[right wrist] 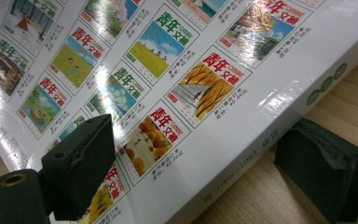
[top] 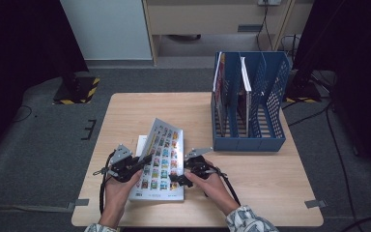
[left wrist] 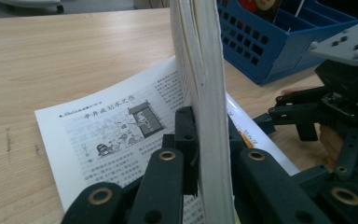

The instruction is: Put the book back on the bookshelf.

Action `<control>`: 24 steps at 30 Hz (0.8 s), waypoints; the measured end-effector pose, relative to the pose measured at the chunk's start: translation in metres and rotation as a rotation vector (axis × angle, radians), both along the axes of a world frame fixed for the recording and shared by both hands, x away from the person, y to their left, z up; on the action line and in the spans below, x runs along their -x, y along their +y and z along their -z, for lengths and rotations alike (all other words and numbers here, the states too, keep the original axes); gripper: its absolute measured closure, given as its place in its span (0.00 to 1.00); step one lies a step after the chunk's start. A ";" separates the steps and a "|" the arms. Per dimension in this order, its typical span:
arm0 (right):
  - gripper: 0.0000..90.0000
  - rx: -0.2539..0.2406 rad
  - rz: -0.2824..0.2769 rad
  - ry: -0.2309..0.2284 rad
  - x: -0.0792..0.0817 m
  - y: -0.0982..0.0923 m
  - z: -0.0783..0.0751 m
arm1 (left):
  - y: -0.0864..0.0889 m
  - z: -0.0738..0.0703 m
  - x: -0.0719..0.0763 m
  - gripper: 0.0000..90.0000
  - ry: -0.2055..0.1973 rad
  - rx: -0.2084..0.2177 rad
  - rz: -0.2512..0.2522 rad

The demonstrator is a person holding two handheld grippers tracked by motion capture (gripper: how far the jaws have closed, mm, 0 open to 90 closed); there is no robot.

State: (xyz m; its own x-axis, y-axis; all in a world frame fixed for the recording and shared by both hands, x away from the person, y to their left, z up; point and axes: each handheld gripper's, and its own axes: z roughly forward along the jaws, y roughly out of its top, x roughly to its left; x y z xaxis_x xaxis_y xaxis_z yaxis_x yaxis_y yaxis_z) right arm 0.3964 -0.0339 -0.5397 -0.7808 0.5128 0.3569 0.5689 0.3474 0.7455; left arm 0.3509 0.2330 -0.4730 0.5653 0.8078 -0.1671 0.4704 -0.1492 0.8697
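Glossy-covered paperback magazine [top: 159, 162] on a pale wooden desk [top: 125, 111]; left gripper [top: 134, 164] clamped on its lifted pages, right gripper [top: 182, 180] parted, straddling its spine.

The magazine [top: 160, 162] lies on the table [top: 270, 174] between the left gripper [top: 142, 160] and right gripper [top: 182, 175]. The file rack [top: 249, 104] stands beyond the right gripper.

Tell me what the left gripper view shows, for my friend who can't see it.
Two black jaws of the left gripper pinch a raised sheaf of white magazine pages above an open printed page on the pale wooden table. A blue plastic file rack stands behind.
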 end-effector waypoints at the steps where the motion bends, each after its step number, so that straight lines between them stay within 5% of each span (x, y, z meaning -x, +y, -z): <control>1: 0.14 0.000 0.002 -0.001 0.000 0.000 0.000 | 0.002 0.002 -0.002 0.92 0.011 -0.010 -0.005; 14: 0.13 0.029 0.045 -0.022 0.003 0.002 0.000 | 0.011 0.034 -0.025 0.86 0.147 -0.063 -0.048; 17: 0.13 0.027 0.045 -0.020 0.003 0.002 0.000 | 0.013 0.037 -0.027 0.75 0.157 -0.107 -0.070; 21: 0.13 0.029 0.044 -0.022 0.003 0.002 0.000 | 0.022 0.038 -0.029 0.48 0.168 -0.224 -0.157; 24: 0.13 0.028 0.045 -0.022 0.003 0.002 0.000 | 0.035 0.038 -0.029 0.42 0.165 -0.210 -0.170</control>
State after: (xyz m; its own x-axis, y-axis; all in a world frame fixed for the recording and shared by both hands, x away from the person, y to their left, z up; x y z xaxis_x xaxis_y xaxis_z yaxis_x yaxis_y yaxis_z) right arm 0.3937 -0.0318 -0.5393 -0.7642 0.5572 0.3248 0.5681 0.3430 0.7480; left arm 0.3801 0.2683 -0.5109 0.3980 0.9151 -0.0648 0.6363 -0.2244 0.7381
